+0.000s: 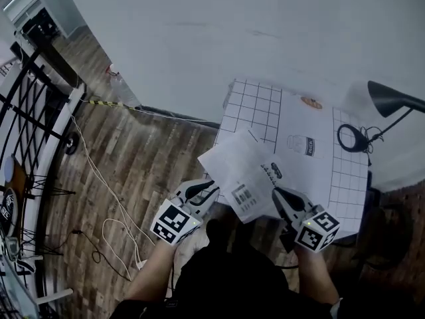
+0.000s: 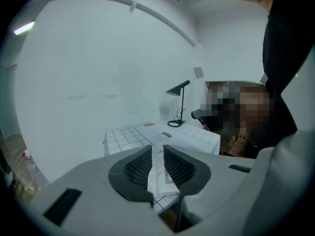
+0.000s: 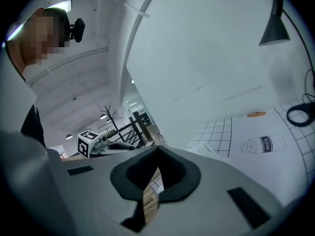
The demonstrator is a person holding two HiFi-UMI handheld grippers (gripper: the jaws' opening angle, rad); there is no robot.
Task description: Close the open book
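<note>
Table (image 1: pixel 252 108): book (image 1: pixel 247 171) at left gripper's (image 1: pixel 211 189) jaws

Book (image 1: pixel 249 175): matt white paper. Floor (image 1: pixel 133 165): wood planks, dull finish. Lamp (image 1: pixel 392 100): smooth matt dark shade.

— What's the room like where you're working?
— A plain white wall (image 1: pixel 232 32) runs behind my table (image 1: pixel 255 105), which has a grid-printed sheet over it. A black desk lamp (image 1: pixel 388 98) stands at its far right corner.
— And underfoot?
— A wood-plank floor (image 1: pixel 146 158), with a white cable (image 1: pixel 106 186) trailing across it. A black metal rack (image 1: pixel 30 111) stands off to my left.
</note>
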